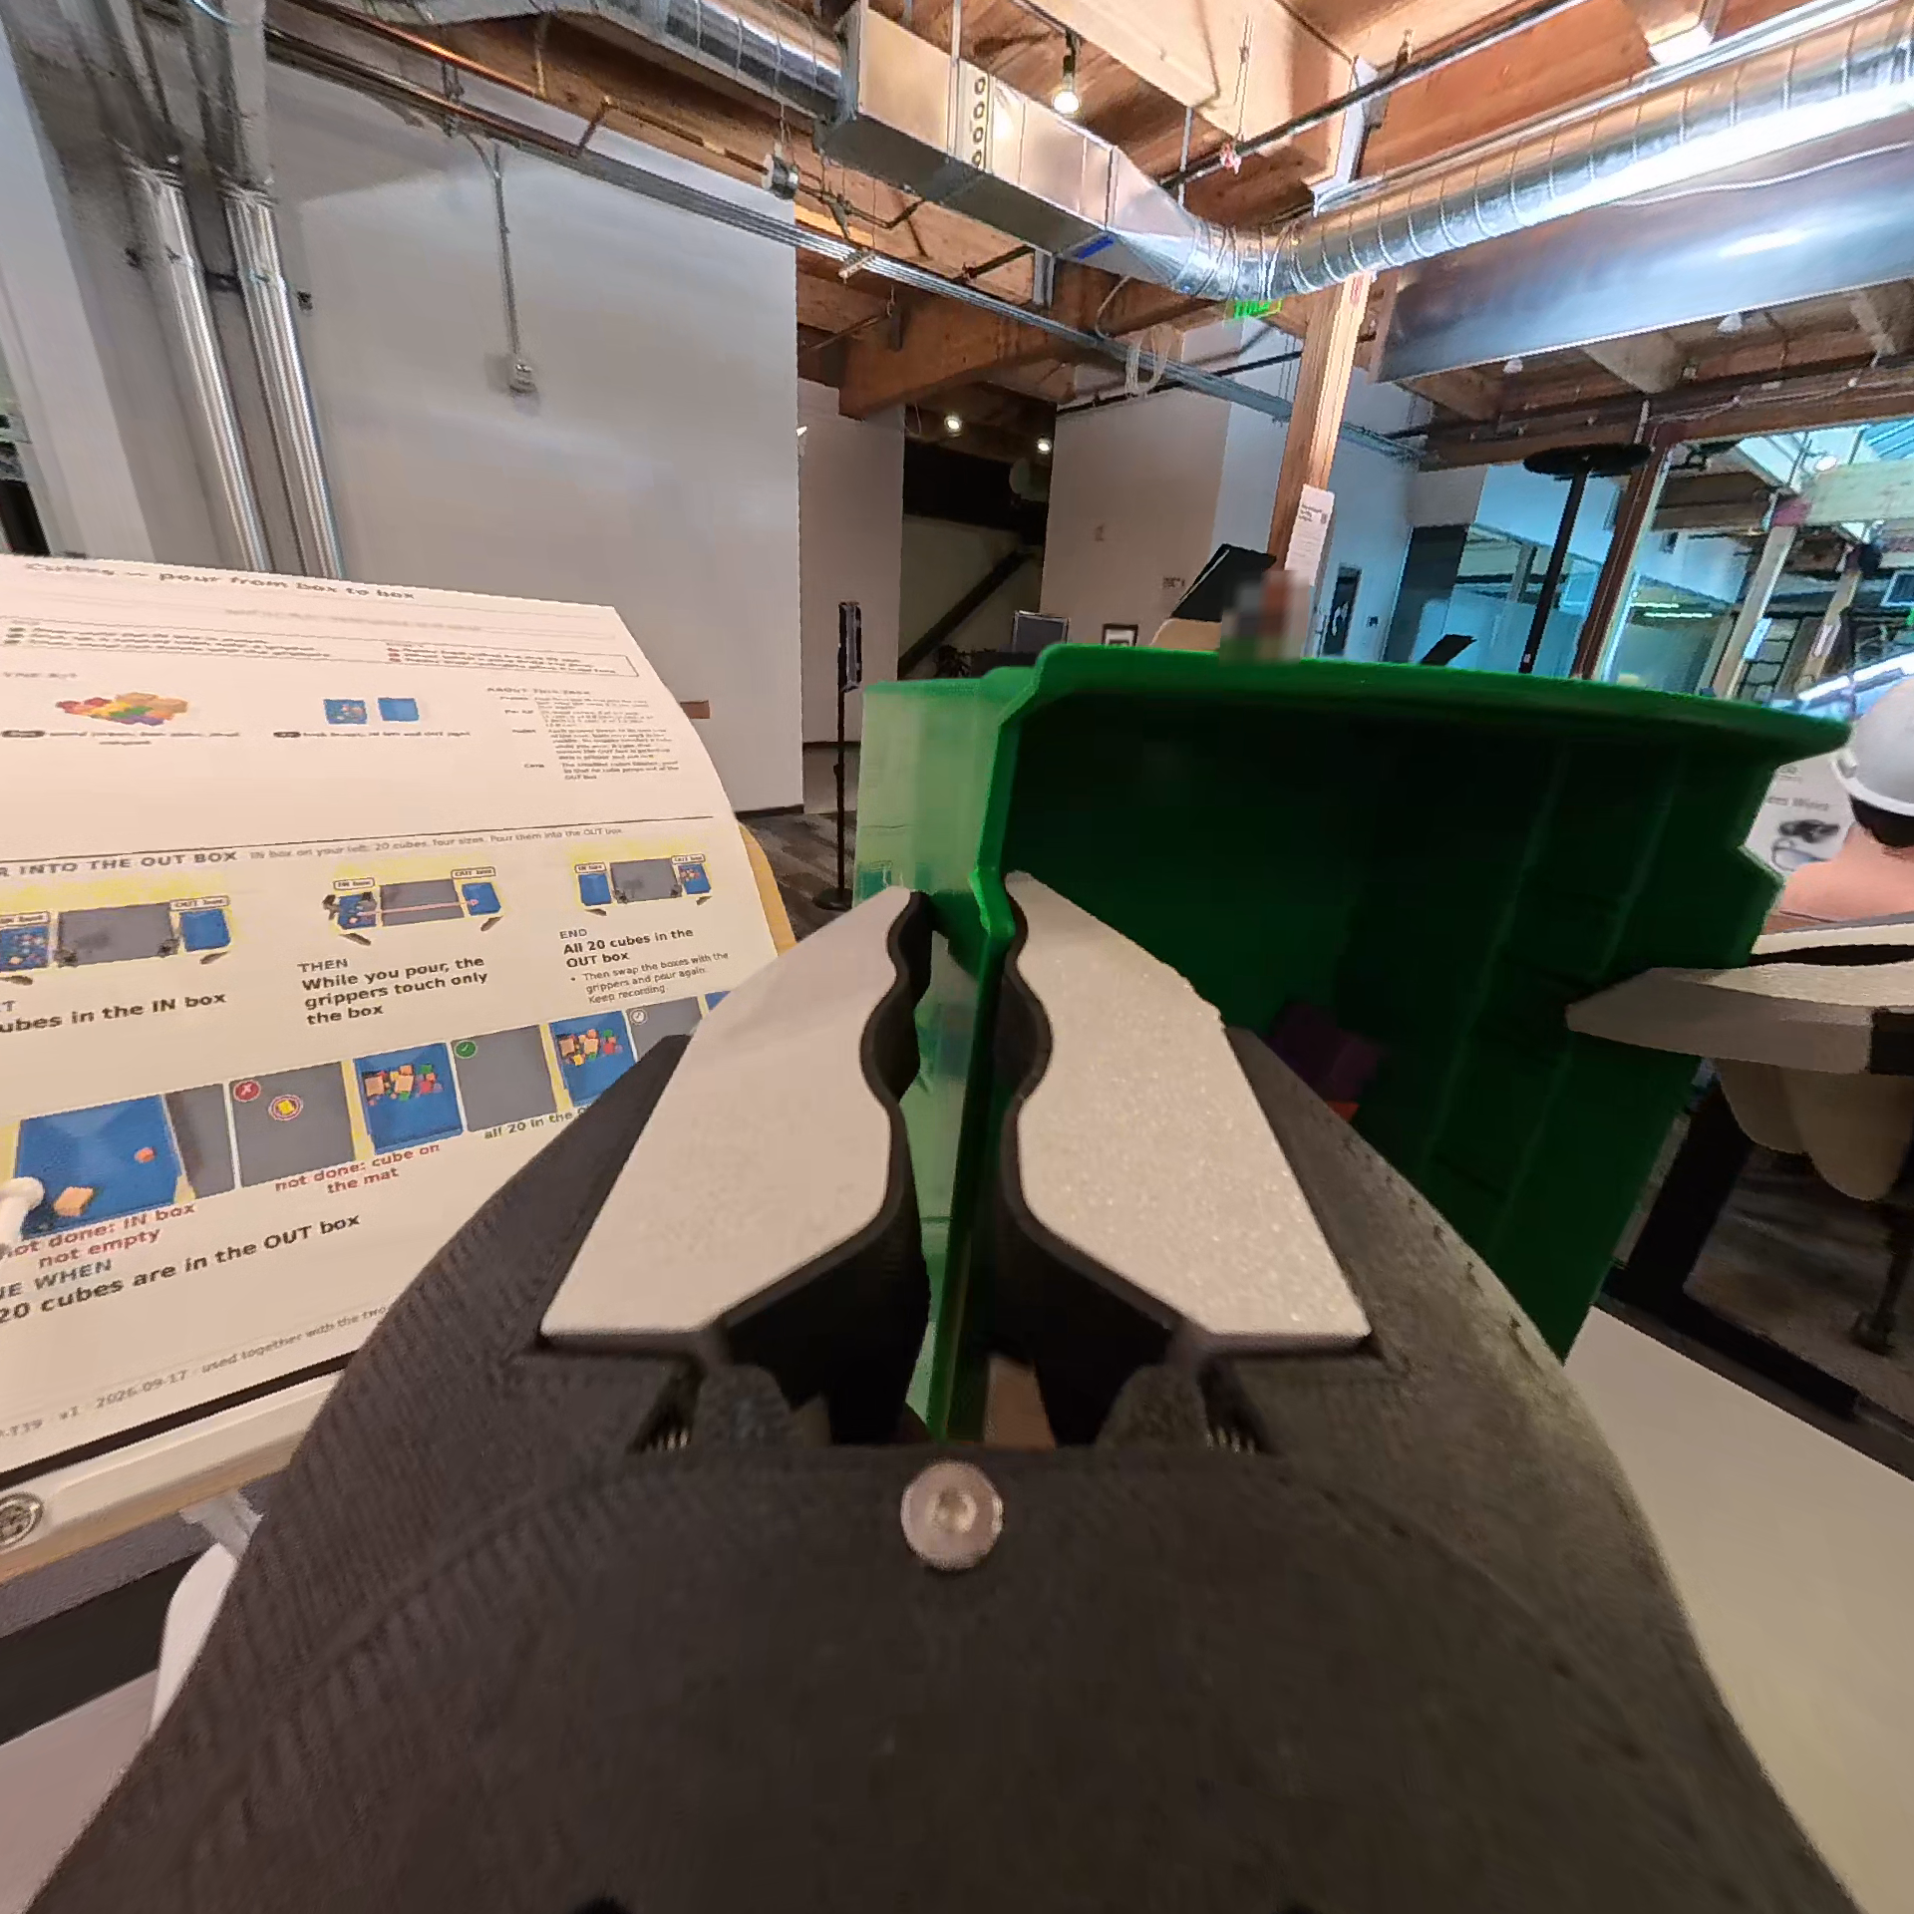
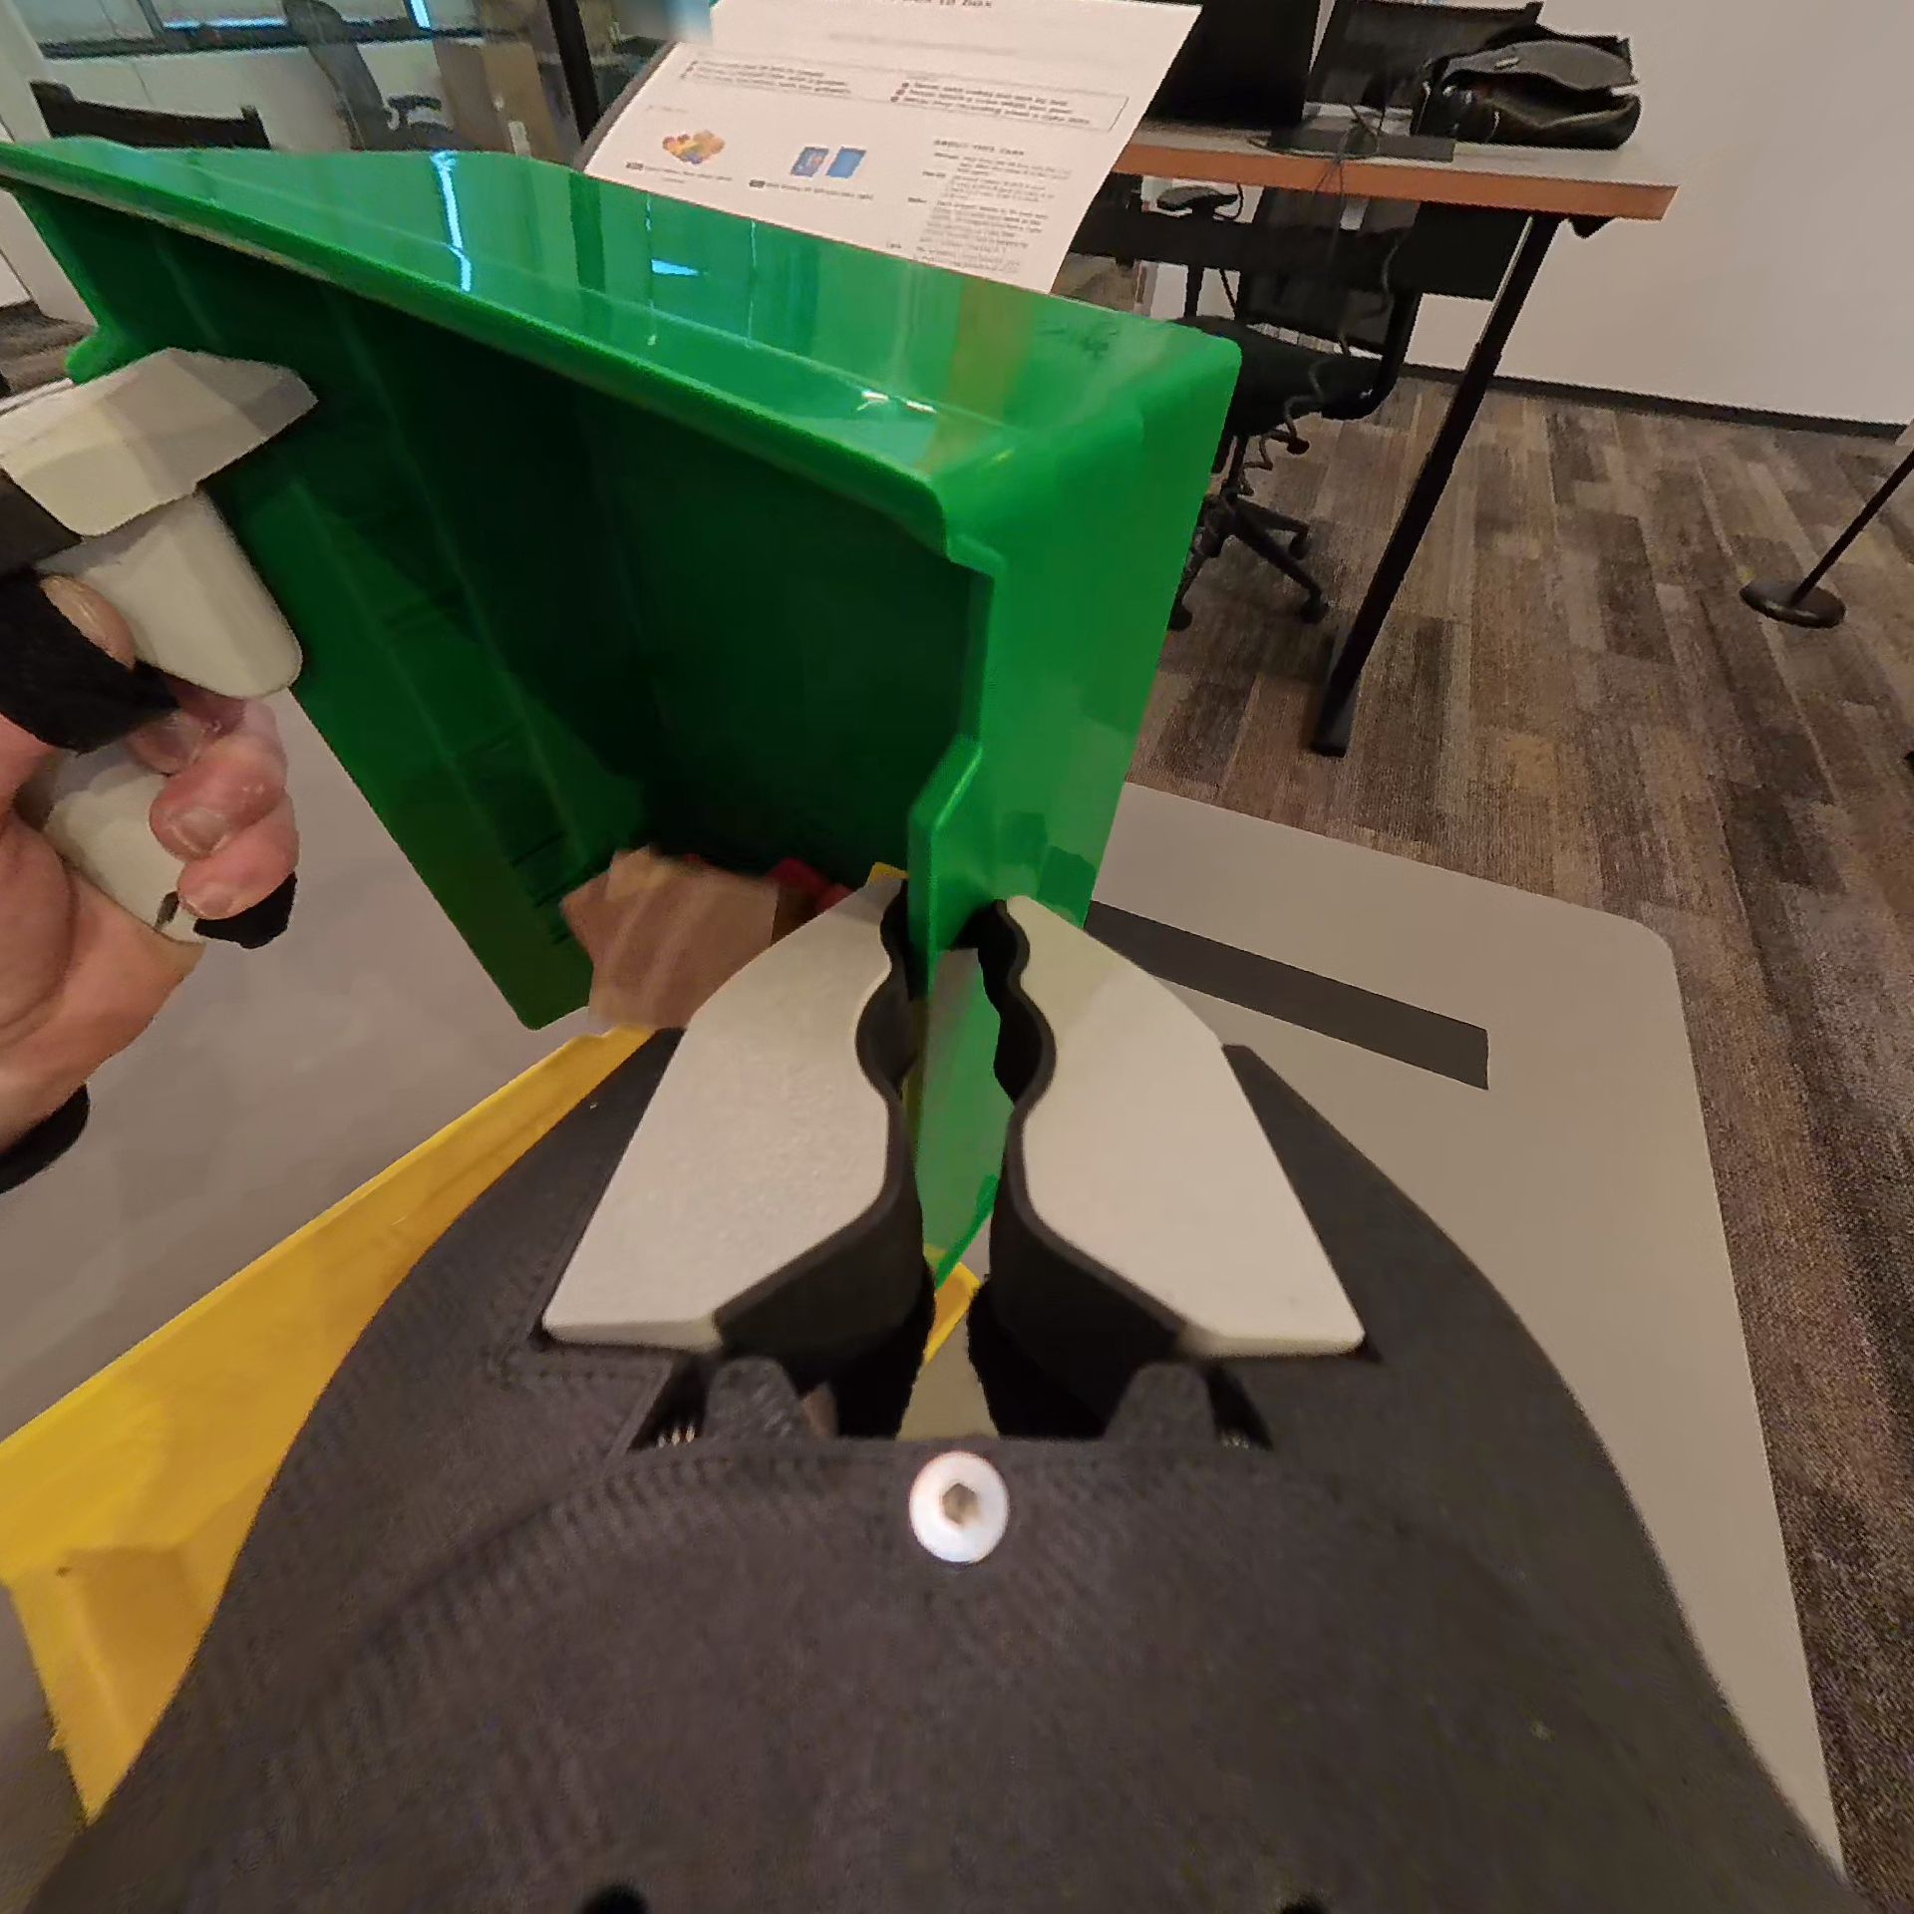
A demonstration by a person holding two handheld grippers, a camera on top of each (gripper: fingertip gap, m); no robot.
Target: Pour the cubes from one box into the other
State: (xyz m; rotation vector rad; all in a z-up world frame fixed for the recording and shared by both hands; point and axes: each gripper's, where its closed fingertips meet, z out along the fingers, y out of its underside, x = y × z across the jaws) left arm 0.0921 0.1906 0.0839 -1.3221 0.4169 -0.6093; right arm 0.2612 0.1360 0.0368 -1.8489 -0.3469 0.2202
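Pouring is the step in hand, judged from the steep tilt of the green box [image 2: 663,539]. Both claws are involved.

1. Left claw [image 1: 958,932]: nearly closed, pinching a side wall of the green box; the wall runs between its 2 fingers.
2. Right claw [image 2: 948,922]: nearly closed on the opposite wall, at the box's 5 o'clock corner in the right wrist view. A hand [image 2: 114,829] holding the left claw shows at 9 o'clock.
3. Cubes [image 2: 673,932]: gathered at the low end of the green box, at its 6 o'clock edge, blurred; colours seen are brown and red. A purple one [image 1: 1326,1046] shows dimly in the left wrist view.
4. Yellow box [image 2: 259,1346]: directly below the green box's lower edge, at 7 o'clock, resting on the grey table [image 2: 1450,1191]. Its inside is hidden.
5. Instruction sheet [image 1: 311,932]: propped upright at 10 o'clock, behind the work.

Recommendation: keep both grips level with each other so the box does not twist, hold the lower edge over the yellow box's opening, and raise the tilt slowly so cubes slide rather than bounce out.
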